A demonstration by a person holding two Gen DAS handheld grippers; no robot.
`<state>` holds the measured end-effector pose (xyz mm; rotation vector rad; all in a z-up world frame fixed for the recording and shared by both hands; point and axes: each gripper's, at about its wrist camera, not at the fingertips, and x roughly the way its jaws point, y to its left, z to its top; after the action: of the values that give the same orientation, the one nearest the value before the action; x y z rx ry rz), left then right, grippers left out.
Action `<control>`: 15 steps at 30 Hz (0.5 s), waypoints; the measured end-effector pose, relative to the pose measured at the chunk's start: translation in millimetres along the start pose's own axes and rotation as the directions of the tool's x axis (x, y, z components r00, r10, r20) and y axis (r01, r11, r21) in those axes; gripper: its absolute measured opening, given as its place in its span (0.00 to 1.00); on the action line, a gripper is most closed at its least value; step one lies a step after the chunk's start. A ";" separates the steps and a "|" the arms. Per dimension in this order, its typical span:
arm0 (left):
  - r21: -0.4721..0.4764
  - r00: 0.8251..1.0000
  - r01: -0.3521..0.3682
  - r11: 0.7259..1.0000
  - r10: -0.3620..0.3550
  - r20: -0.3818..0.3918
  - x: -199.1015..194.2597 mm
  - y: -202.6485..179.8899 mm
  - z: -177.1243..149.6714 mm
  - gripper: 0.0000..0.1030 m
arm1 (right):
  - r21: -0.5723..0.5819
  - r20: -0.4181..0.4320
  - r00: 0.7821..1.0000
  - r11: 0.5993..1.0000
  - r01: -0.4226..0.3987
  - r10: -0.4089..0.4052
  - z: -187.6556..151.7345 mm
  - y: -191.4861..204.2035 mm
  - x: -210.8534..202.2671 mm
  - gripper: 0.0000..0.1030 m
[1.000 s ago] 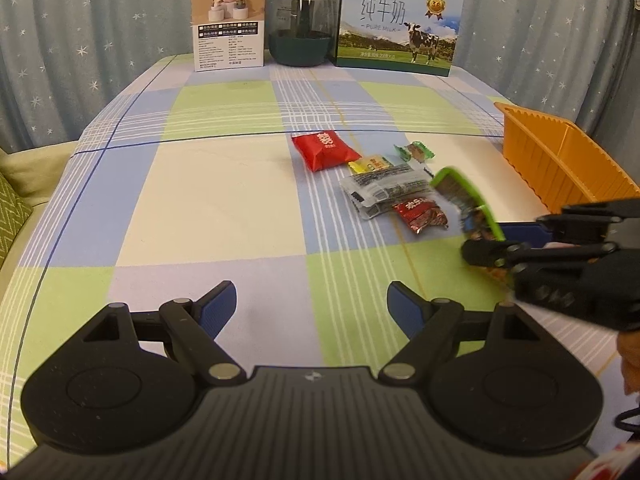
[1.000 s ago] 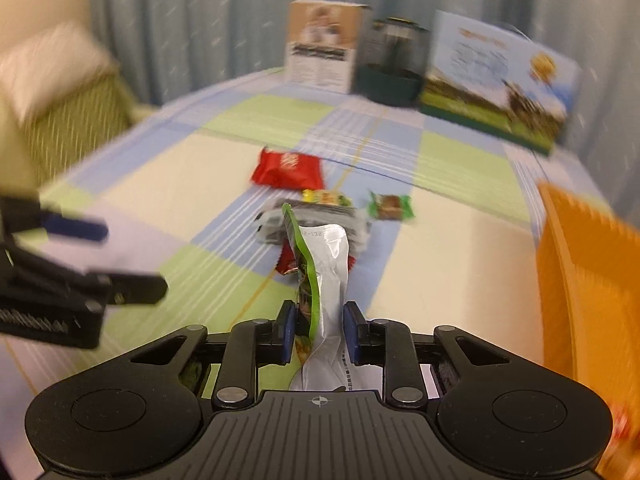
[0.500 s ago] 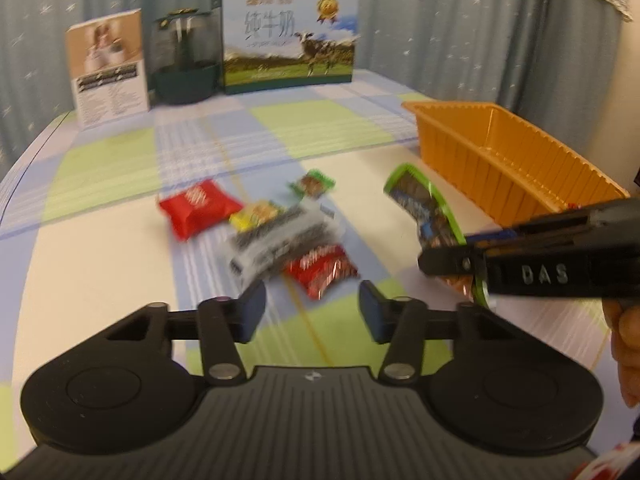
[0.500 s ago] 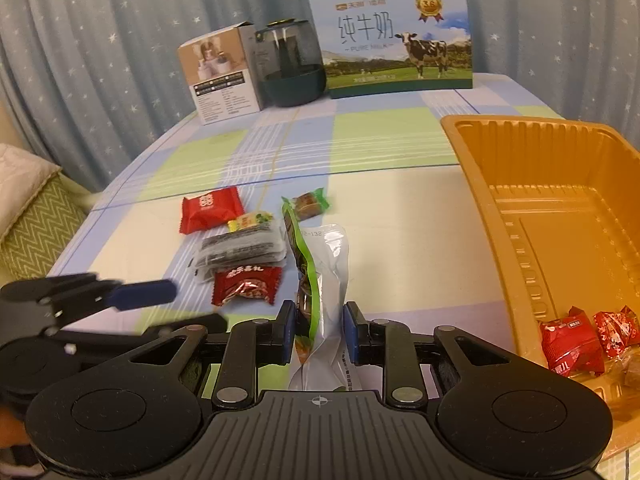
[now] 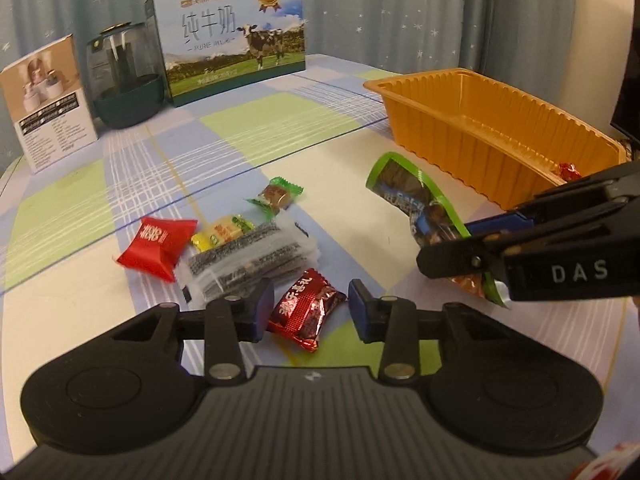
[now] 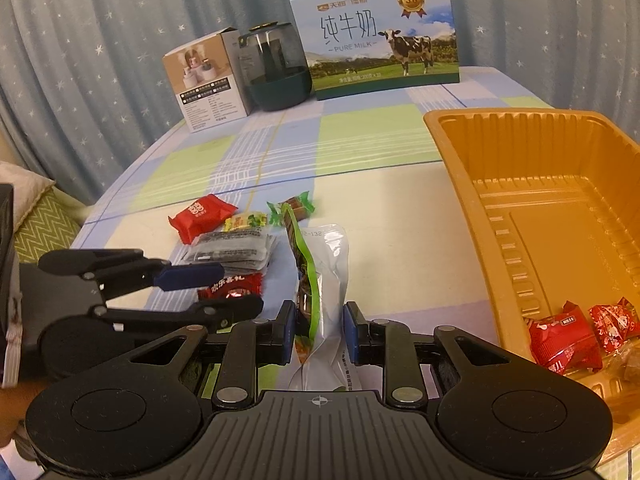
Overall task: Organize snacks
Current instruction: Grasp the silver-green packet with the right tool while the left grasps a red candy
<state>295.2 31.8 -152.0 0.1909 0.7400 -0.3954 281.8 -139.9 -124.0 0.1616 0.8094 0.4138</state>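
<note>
Right gripper [image 6: 316,332] pinches a green-edged snack pouch [image 6: 320,276] beside the orange tray [image 6: 452,152] for stowing, while the spread left gripper [image 5: 310,310] brackets a red candy [image 5: 306,308] mid-surface.

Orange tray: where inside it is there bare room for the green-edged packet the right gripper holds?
The orange tray is bare across its far end and middle floor. Only the near right corner is crowded, with red wrapped candies. The right gripper holds the green-edged packet just left of the tray's near wall.
</note>
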 end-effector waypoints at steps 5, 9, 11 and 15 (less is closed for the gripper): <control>-0.054 0.999 -0.024 0.998 0.022 -0.033 -8.4 -2.2 -7.5 0.22 | -0.003 0.001 1.000 1.000 -0.008 0.008 0.2 3.9 -1.6 0.25; -0.112 0.998 -0.060 0.992 0.055 -0.044 -19.0 -4.9 -13.6 0.21 | -0.006 0.009 1.000 1.000 -0.010 0.010 -0.2 4.4 -4.5 0.25; -0.146 0.996 -0.081 0.986 0.075 -0.046 -25.2 -5.1 -16.7 0.21 | -0.008 0.017 1.000 1.000 -0.014 0.014 0.1 5.4 -7.3 0.25; -0.198 0.993 -0.117 0.973 0.108 -0.058 -40.6 -8.6 -19.8 0.21 | -0.009 0.033 0.999 1.000 -0.024 0.024 -1.5 8.8 -16.1 0.25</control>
<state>252.2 41.5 -138.7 0.0515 0.8061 -0.2072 268.2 -138.7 -111.7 0.1700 0.7732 0.4364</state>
